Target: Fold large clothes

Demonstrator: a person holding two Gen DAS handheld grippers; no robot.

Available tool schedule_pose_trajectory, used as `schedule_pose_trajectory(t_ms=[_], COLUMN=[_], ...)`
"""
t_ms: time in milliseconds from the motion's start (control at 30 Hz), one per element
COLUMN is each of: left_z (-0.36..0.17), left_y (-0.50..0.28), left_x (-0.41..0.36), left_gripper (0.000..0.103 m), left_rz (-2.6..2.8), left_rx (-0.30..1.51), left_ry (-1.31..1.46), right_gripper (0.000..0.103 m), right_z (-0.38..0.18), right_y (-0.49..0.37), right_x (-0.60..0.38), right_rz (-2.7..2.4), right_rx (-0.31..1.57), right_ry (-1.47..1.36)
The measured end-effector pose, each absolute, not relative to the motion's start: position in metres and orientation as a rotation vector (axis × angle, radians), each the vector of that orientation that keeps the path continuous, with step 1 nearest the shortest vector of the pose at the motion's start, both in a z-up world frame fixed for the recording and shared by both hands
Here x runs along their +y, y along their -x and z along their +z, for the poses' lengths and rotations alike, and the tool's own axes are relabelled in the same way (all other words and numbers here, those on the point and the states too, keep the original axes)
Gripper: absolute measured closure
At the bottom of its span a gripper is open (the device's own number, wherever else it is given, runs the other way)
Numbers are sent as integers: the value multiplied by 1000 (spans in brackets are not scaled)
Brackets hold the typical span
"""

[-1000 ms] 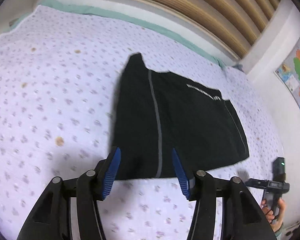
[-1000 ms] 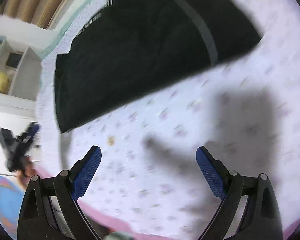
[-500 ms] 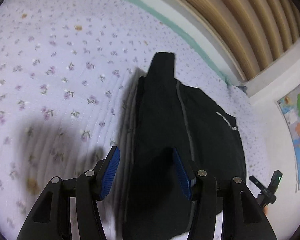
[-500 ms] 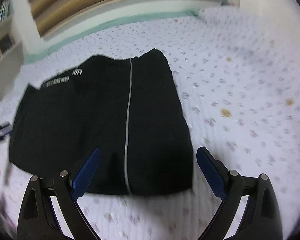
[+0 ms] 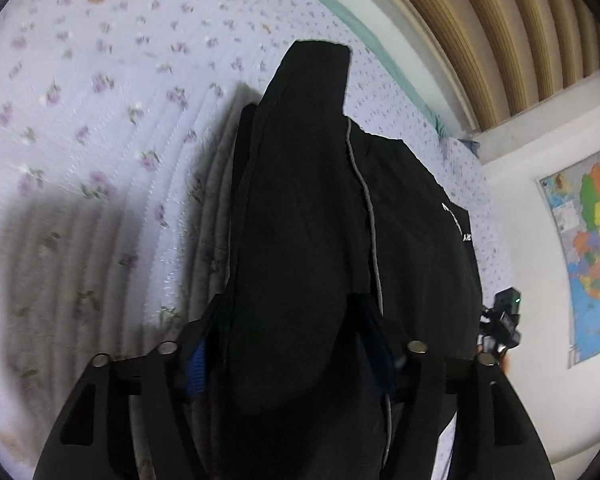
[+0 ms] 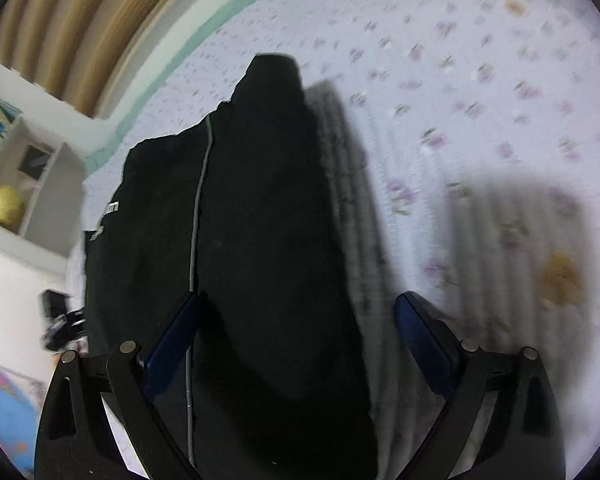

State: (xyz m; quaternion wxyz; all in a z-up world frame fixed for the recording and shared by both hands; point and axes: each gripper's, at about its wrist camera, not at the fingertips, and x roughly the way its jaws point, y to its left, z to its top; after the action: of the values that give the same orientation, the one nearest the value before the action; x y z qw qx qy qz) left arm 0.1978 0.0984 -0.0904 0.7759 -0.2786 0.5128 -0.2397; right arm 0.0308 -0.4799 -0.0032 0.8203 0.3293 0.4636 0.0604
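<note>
Both grippers have dropped low to the near edge of the garment (image 5: 300, 240) since half a second ago, and the black cloth now fills the middle of each wrist view. It lies on the flowered bedspread (image 5: 100, 140), its far end narrowing toward the slatted headboard (image 5: 480, 40), a thin grey stripe (image 5: 366, 200) running along it. The left gripper (image 5: 288, 344) has its blue pads (image 5: 196, 364) on either side of a raised fold of cloth, the jaws spread with fabric between them; whether they press it I cannot tell. The right gripper (image 6: 296, 340) stands with jaws wide apart, its left pad (image 6: 172, 344) against the cloth and its right pad (image 6: 424, 344) over the bedspread, clear of the garment's edge. A map (image 5: 584, 260) hangs on the wall at the left view's right; a shelf (image 6: 24, 188) shows at the right view's left.
</note>
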Motion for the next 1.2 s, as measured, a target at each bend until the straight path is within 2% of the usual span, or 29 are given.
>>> schedule_pose_trajectory(t_ms=[333,600,800,867,933,1033,1200], left_z=[-92,-102,-110,-104,-88,-55,7], left_y=[-197,-205,-209,-205,-193,-173,-128], left_x=[95,91,81,78,70,65,45], left_gripper=[35,34,31,44,62,68,69], left_rz=[-588,-599,-611,-612,-617,-676,-753], left_rx=[1101,1127,1124,1100,1038,952,864], left_ry=[639,669,685,660,592,614,592], right_gripper=[1,0,14,24,47,57,64], right_z=[2,-6,-9,-4,4,25,37], right_y=[-19,-58,-99,-95,-84,-62,-52], right_x=[-482,-454,-415,-410,-412,-406,-386], right_rz=[336,364,403,387,374,381,448], right_rx=[911,1050,1098,1062,1014,913,809], right_ry=[-813,-644,-566,-540,-536,-519,-498])
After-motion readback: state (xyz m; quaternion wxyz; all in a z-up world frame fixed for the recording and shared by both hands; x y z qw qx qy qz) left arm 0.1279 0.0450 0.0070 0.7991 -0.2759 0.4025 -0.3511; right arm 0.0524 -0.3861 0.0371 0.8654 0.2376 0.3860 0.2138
